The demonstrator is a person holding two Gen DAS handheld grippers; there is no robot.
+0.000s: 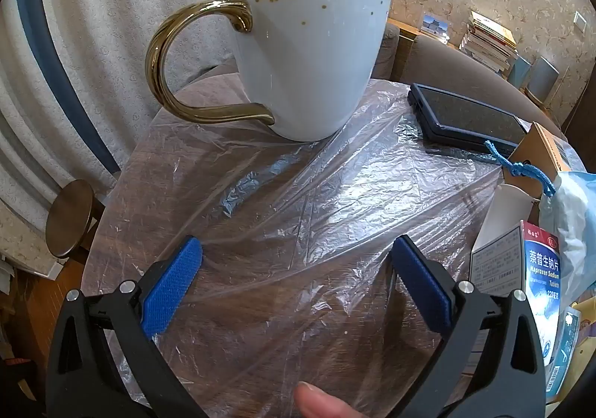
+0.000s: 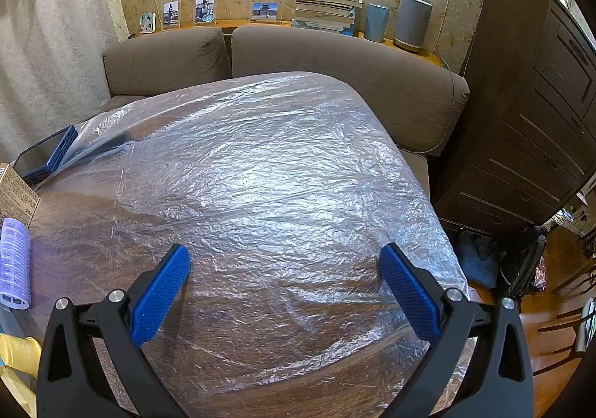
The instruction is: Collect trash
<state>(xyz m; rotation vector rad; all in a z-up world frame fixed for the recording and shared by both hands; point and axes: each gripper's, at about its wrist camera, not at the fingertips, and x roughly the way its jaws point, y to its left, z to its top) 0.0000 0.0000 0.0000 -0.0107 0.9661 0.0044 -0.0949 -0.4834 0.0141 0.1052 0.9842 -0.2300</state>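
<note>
Both grippers, left gripper [image 1: 298, 250] and right gripper [image 2: 285, 259], hung released above the clear plastic bag [image 2: 260, 164]

Nothing was collected: medicine box [image 1: 536, 276] and paper trash [image 2: 15, 261] lay beside the flat bag; mug [image 1: 305, 45] stood behind

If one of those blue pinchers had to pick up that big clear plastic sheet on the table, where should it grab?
Probably at a raised wrinkle of the plastic sheet, coming from above. It lies flat over the table, so only a fold gives the open right gripper something to pinch.
</note>
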